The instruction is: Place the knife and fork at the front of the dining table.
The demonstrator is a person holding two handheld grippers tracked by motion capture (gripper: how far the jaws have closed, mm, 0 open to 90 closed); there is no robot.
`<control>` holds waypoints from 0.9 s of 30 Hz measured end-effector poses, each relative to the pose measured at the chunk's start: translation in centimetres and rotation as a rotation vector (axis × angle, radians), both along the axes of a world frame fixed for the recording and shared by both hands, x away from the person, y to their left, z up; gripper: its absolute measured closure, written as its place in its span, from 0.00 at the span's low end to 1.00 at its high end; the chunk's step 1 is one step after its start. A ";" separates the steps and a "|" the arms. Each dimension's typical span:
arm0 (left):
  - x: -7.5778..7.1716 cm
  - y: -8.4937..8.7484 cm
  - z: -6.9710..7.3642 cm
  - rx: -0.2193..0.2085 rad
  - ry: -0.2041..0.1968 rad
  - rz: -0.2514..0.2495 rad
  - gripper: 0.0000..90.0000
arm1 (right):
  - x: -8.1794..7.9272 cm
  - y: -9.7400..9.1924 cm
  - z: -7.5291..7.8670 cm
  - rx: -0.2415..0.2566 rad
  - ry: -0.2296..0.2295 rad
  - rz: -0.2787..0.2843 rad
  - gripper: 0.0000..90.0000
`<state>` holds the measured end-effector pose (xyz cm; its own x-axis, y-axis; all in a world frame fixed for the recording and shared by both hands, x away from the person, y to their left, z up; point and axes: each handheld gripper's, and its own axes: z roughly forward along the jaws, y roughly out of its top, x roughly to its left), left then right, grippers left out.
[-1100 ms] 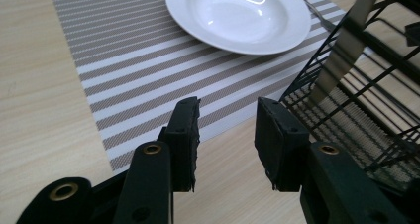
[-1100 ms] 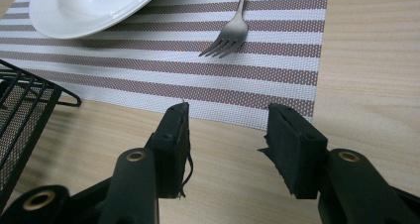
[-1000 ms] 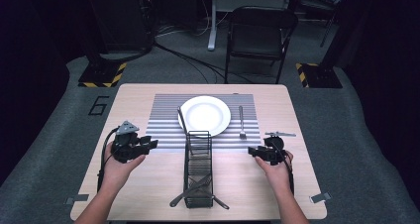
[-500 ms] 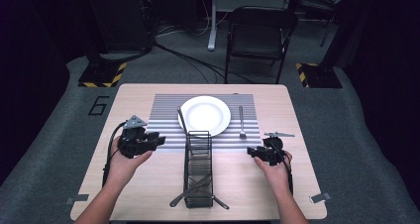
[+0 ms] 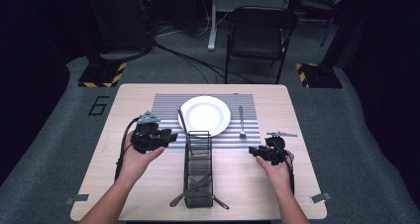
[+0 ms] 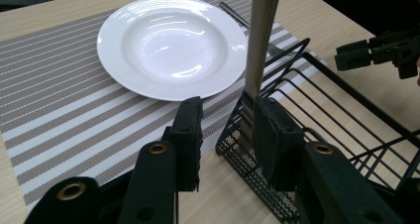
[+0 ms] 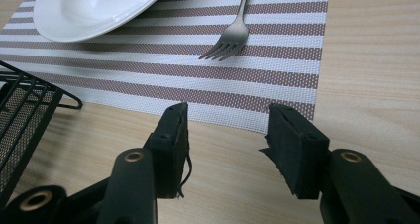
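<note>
My left gripper [image 6: 223, 135] stands open, one pad touching a knife [image 6: 260, 45]. My right gripper [image 7: 225, 147] is open above the table [image 7: 371, 75], holding nothing.

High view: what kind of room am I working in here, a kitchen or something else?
Likely a studio or lab rig, not a kitchen: a lone wooden table set with a striped placemat and white plate, dark surroundings, floor cables, and hazard-striped floor blocks.
</note>
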<state>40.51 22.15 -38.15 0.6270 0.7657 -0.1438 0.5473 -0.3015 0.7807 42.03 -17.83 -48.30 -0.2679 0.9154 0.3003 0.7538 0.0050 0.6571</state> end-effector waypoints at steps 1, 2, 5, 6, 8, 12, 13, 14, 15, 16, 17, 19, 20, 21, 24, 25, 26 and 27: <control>0.1 -0.2 0.0 -0.004 -0.004 0.000 0.71 | 0.0 0.0 0.0 -0.003 0.001 -0.001 0.56; 0.1 -0.3 0.0 -0.002 0.001 -0.006 0.71 | 0.0 0.0 0.0 -0.003 0.001 -0.001 0.56; 0.3 -1.0 -0.1 -0.003 0.002 -0.013 0.72 | 0.0 0.0 0.0 0.001 0.001 -0.005 0.56; 0.5 -1.3 -0.1 -0.004 0.003 -0.019 0.72 | 0.1 -0.1 -0.1 0.000 -0.002 -0.002 0.56; 0.6 -1.6 -0.3 0.002 0.007 -0.023 0.72 | 0.1 -0.1 -0.1 0.002 -0.002 -0.003 0.56; 1.0 -2.1 -0.6 -0.001 0.010 -0.028 0.73 | 0.1 -0.2 -0.1 0.007 0.005 -0.006 0.56; 1.1 -2.2 -0.7 -0.005 0.012 -0.030 0.73 | 0.1 -0.2 -0.1 0.008 0.007 -0.007 0.56; 1.2 -2.3 -0.7 -0.007 0.013 -0.030 0.73 | 0.1 -0.2 -0.1 0.009 0.009 -0.007 0.56; 1.3 -2.4 -0.8 -0.008 0.020 -0.033 0.74 | 0.1 -0.2 -0.2 0.009 0.010 -0.007 0.56; 1.4 -2.5 -0.9 -0.010 0.020 -0.034 0.75 | 0.1 -0.2 -0.2 0.012 0.010 -0.006 0.56; 1.4 -2.6 -0.9 -0.009 0.023 -0.035 0.76 | 0.1 -0.2 -0.2 0.015 0.012 -0.007 0.55; 1.5 -2.9 -1.1 -0.010 0.021 -0.039 0.76 | 0.1 -0.2 -0.2 0.013 0.010 -0.006 0.55; 1.6 -3.0 -1.1 -0.003 0.023 -0.042 0.77 | 0.1 -0.1 -0.3 0.012 0.011 -0.006 0.55; 1.6 -3.2 -1.2 -0.007 0.027 -0.039 0.77 | 0.1 -0.1 -0.3 0.013 0.012 -0.006 0.55; 1.7 -3.4 -1.3 0.004 0.024 -0.035 0.78 | 0.1 -0.2 -0.3 0.015 0.012 -0.003 0.55; 1.8 -3.4 -1.3 0.006 0.022 -0.034 0.80 | 0.2 -0.3 -0.4 0.015 0.007 -0.002 0.55; 1.8 -3.4 -1.3 0.009 0.022 -0.035 0.82 | 0.2 -0.3 -0.4 0.017 0.009 -0.003 0.55; 1.8 -3.4 -1.3 0.012 0.021 -0.034 0.83 | 0.2 -0.3 -0.4 0.021 0.016 -0.008 0.55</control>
